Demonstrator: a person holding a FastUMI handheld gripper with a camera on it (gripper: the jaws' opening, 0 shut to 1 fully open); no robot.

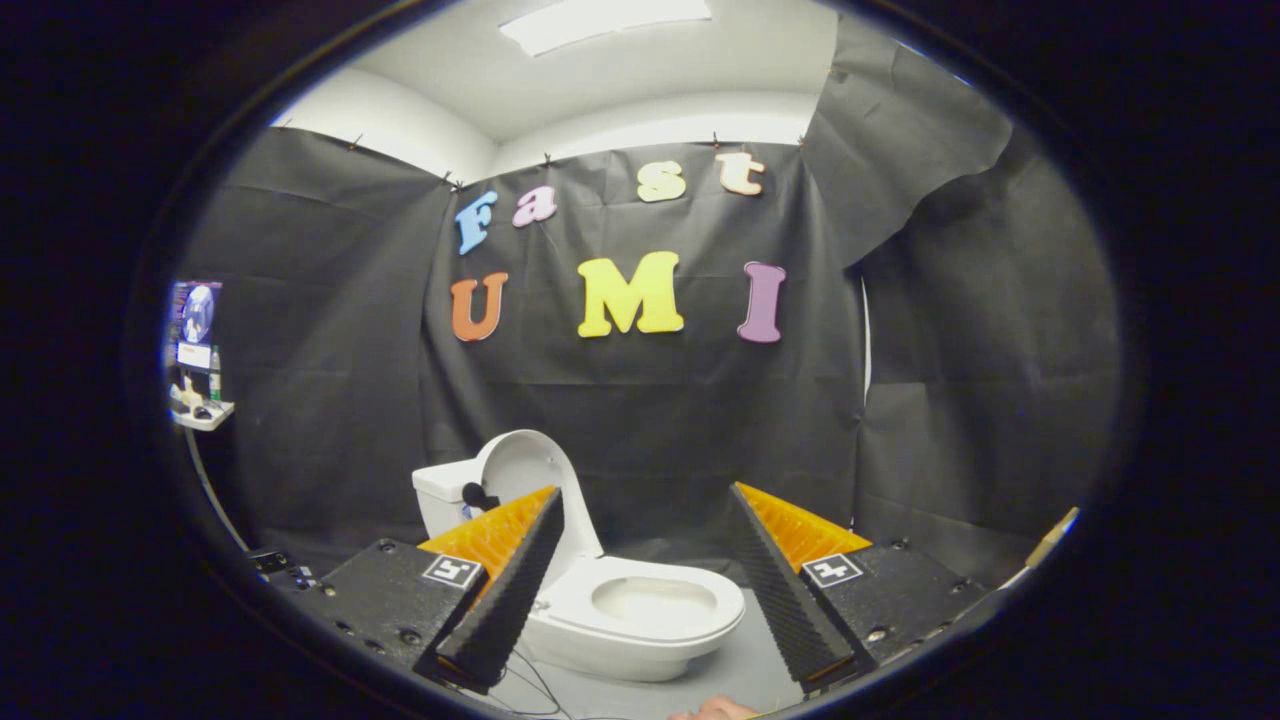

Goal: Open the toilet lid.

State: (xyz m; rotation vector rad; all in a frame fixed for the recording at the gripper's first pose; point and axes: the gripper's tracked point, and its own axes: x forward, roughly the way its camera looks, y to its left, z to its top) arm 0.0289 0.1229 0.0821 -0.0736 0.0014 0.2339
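The toilet lid point(528, 472) already stands upright, leaning back against the tank point(442, 497) of the small white toilet point(630, 620), with the seat point(652, 604) and bowl exposed just ahead of the claw point(647, 580). The claw is spread wide and holds nothing, its fingers point(505, 585) flanking the toilet without touching it. The main risk, I judge, is a careless pull-back: the left finger sits close beside the lid and could clip it, tipping it forward shut again. Thin cables point(535, 685) on the floor under the toilet's front could also snag the claw.

White toilet lid point(527, 468) upright, open
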